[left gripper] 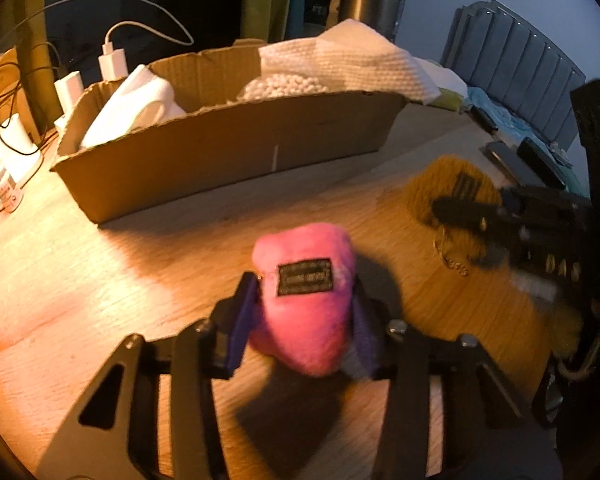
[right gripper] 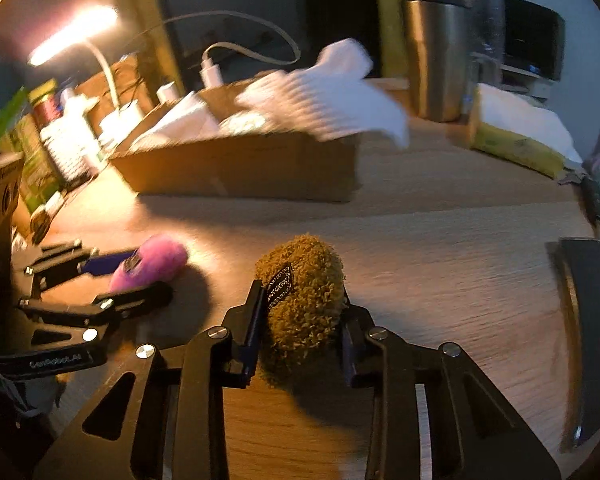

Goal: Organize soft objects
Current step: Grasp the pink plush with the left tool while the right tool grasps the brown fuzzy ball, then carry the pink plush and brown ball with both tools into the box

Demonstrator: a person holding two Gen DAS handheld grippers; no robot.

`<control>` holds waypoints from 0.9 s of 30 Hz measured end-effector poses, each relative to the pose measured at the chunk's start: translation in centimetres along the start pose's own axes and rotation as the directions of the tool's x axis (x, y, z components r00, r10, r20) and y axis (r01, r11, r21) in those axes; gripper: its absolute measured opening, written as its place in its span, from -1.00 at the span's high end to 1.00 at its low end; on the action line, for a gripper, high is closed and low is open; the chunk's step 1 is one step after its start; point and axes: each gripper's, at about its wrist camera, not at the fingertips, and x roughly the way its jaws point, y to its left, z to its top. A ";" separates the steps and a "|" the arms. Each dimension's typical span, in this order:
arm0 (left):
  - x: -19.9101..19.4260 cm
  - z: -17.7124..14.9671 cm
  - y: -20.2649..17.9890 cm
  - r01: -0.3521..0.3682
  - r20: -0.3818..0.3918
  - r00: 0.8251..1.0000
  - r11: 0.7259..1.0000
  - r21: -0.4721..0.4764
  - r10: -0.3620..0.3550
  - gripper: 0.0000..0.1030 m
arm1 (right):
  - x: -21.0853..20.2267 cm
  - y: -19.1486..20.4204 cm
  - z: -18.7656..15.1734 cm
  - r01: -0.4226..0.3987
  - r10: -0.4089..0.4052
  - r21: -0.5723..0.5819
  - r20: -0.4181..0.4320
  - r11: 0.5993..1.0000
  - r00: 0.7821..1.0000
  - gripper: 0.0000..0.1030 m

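Black linkage arms of the left gripper (left gripper: 304,316) fill the bottom of the left wrist view, and its blue-padded jaws are clamped on a pink plush toy (left gripper: 304,312), a fuzzy rounded lump with a dark stitched label on its upper face. It sits just above the wooden table (left gripper: 100,280), whose grain runs pale and warm under lamp light. Likewise the right gripper (right gripper: 300,316) has its jaws pressed against both sides of a mustard plush toy (right gripper: 302,300), a curly, looped-pile ball bearing a dark oval patch.

Toward the far edge of the table stands a low cardboard box (left gripper: 228,152) with ragged, torn rims. Inside it lie a folded white cloth (left gripper: 136,108), a heap of small white beads (left gripper: 284,84) and a dimpled white paper towel (left gripper: 352,56) that drapes over the box's right end.

Only the right wrist view shows a lit desk lamp (right gripper: 76,32) and a crowd of bottles and packets at the left edge of the table, a yellow sponge-like block (right gripper: 516,148) near the far right corner, and the full side of a brushed steel tumbler (right gripper: 440,56) behind the box. Only the left wrist view shows a grey ribbed panel (left gripper: 520,64) past the right edge and two white chargers (left gripper: 112,62) with cables behind the box. Each view catches the other gripper from the side, blurred.
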 end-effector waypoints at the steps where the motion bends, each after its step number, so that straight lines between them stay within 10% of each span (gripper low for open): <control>1: 0.0 0.1 0.0 0.007 -0.001 1.000 1.000 0.000 -0.007 0.17 | -0.2 -0.6 0.3 0.012 -0.012 0.009 0.007 1.000 1.000 0.36; 27: -6.0 5.7 2.4 0.079 0.177 0.982 0.995 -0.057 -0.068 0.20 | -3.2 -2.3 9.1 0.079 -0.080 0.012 0.190 0.997 0.978 0.40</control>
